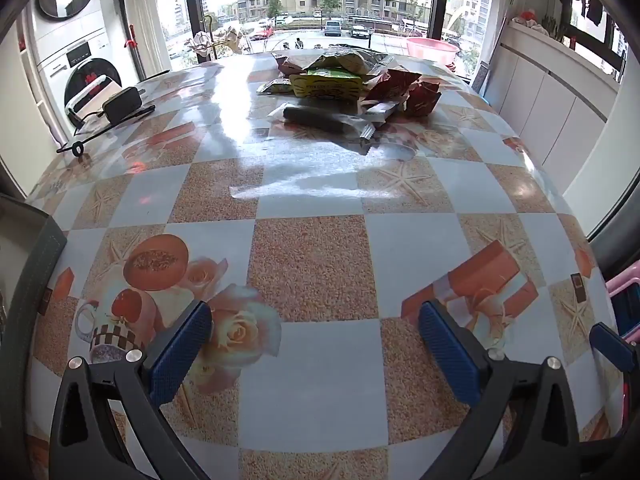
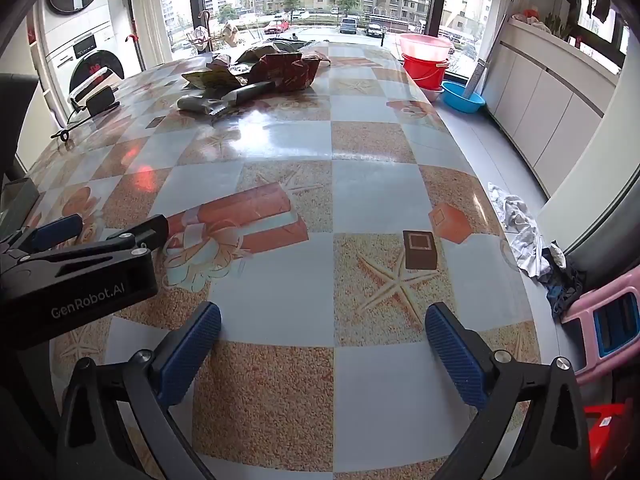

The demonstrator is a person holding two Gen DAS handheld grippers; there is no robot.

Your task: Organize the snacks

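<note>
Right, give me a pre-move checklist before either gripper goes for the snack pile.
1. Left gripper open and empty: ok.
2. Right gripper open and empty: ok.
3. Snack pile within reach: not ok, it sits at the far end of the table.
4. Path across the table to the pile unblocked: ok.
5. Black charger and cable apart from the pile: ok, off to the left.
6. Container for the sorted snacks: cannot tell, none clearly shown.

I see a glossy, smooth printed tablecloth (image 1: 312, 268) reflecting window light. Snack packets (image 1: 344, 80) look like crinkled shiny foil and plastic. My gripper pads (image 2: 192, 356) show ribbed blue rubbery texture; frames matt black.
</note>
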